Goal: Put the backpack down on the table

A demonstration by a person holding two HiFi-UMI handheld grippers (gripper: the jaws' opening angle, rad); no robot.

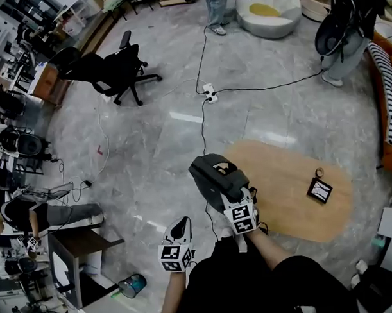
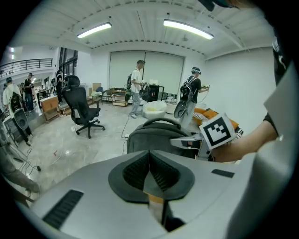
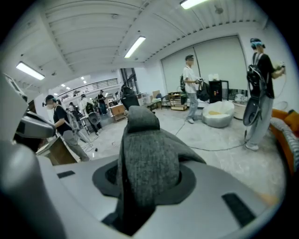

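A dark grey backpack (image 1: 211,173) hangs above the floor just off the left end of an oval wooden table (image 1: 294,200). My right gripper (image 1: 231,195) is shut on its grey fabric strap (image 3: 147,154), which fills the jaws in the right gripper view. The same bag (image 2: 156,136) shows ahead in the left gripper view, with the right gripper's marker cube (image 2: 217,130) beside it. My left gripper (image 1: 180,229) hangs lower left of the bag, apart from it. Its pads (image 2: 161,173) meet with nothing between them.
A small black-framed item (image 1: 320,190) lies on the table's right half. A cable and power strip (image 1: 210,92) cross the floor beyond. A black office chair (image 1: 119,65), a white beanbag (image 1: 268,12), standing people (image 1: 346,32) and a low cabinet (image 1: 77,253) ring the area.
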